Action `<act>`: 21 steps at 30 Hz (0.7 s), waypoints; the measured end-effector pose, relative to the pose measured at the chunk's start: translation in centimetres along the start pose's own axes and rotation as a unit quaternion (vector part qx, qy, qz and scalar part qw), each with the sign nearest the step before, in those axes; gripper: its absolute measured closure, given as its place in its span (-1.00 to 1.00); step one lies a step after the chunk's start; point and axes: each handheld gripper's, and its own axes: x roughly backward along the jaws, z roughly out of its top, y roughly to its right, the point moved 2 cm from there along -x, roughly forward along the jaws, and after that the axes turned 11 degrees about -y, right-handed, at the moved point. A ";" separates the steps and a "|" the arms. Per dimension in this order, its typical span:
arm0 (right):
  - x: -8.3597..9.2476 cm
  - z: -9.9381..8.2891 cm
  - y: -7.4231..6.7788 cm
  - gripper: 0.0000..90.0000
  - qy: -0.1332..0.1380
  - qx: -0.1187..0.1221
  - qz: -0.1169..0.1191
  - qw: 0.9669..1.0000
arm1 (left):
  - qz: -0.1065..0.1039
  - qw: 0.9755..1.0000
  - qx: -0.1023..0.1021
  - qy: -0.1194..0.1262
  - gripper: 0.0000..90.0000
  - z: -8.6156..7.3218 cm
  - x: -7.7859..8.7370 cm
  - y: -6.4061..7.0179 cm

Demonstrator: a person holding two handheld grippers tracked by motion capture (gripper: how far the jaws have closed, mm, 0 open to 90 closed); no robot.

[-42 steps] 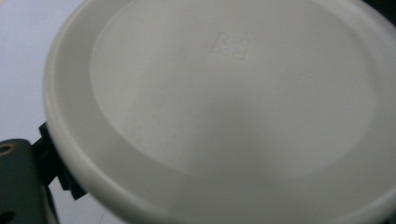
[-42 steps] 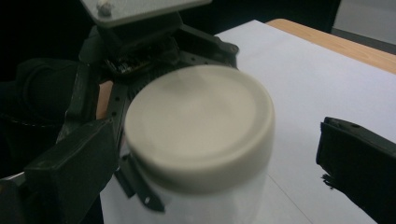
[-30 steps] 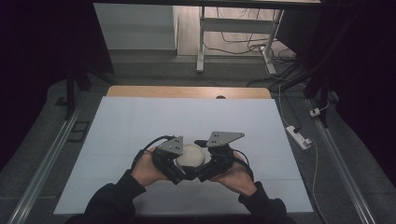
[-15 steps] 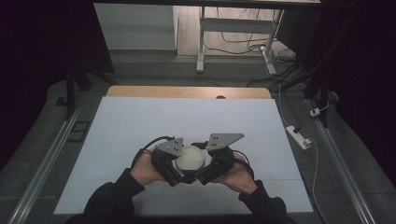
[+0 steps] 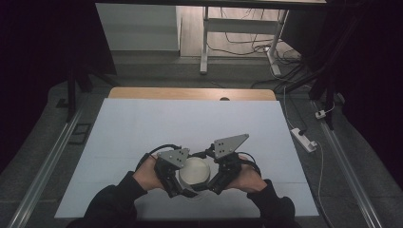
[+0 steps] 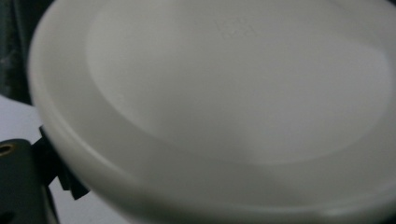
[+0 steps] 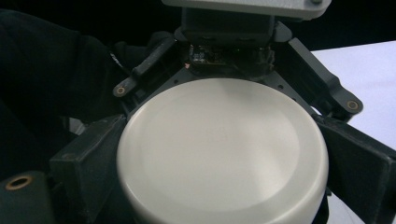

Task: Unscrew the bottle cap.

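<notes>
1. A round white lid-like disc [image 5: 194, 171] sits between the two grippers near the front edge of the white table [image 5: 190, 123], a little left of its middle.
2. The left gripper [image 5: 175, 176] comes at the disc from the left, the right gripper [image 5: 219, 175] from the right — the two tools point toward each other with the disc between them.
3. In the right gripper view the disc [image 7: 222, 151] lies between that gripper's own black jaws, one at each lower corner, and both jaws appear to touch its rim; the jaws stand wide, pinching the disc across its full width.
4. Beyond the disc in that same view, the left gripper [image 7: 229, 70] faces the camera, its jaws spread and reaching round the far edge of the disc.
5. In the left gripper view the disc [image 6: 224, 107] is very close and blurred; one black jaw shows at the lower left, just under the rim. Whether this gripper presses the disc or merely surrounds it — I cannot tell.
6. The disc's flat face, with a faint embossed mark near its centre, is turned upward.
7. Each grey three-cornered plate rides on top of its gripper.
</notes>
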 end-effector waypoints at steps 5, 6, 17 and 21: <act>0.4 0.2 0.3 -1.00 0.012 -0.018 -0.055 0.998 | 0.037 0.999 0.032 0.010 -0.85 -0.4 0.6 -0.7; 0.7 0.3 0.4 -1.00 0.017 -0.026 -0.067 0.997 | 0.044 0.998 0.042 0.011 -0.85 -0.4 0.7 -0.8; 0.4 0.9 0.2 -0.99 0.004 -0.082 -0.199 0.977 | 0.125 0.986 0.115 0.005 -0.85 -0.4 0.9 -1.5; 0.0 0.9 0.2 -0.92 0.011 -0.086 -0.209 0.974 | 0.133 0.984 0.119 0.002 -0.85 -0.1 0.8 -1.3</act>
